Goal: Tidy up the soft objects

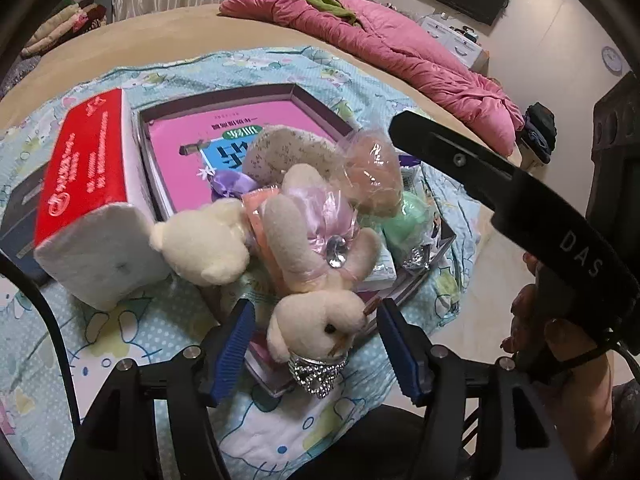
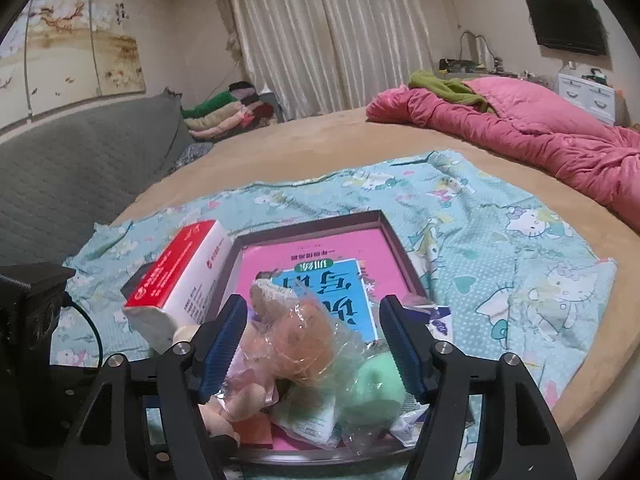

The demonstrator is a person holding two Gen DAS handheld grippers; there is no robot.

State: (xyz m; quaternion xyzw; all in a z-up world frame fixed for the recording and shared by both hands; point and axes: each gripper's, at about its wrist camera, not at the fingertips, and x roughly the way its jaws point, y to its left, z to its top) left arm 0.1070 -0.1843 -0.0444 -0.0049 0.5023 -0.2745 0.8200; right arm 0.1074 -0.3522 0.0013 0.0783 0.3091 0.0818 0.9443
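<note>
Left wrist view shows the left gripper (image 1: 312, 344), jaws spread wide and grasping nothing, straddling the crowned plush bunny (image 1: 316, 332) lying atop the box (image 1: 320, 100), likely lined up for picking.

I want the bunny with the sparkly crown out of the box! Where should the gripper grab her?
By the head. The crowned plush bunny lies with her head hanging over the box's near rim, already between the open left gripper pads. Come straight in from the near side; her body is buried among other toys.
</note>
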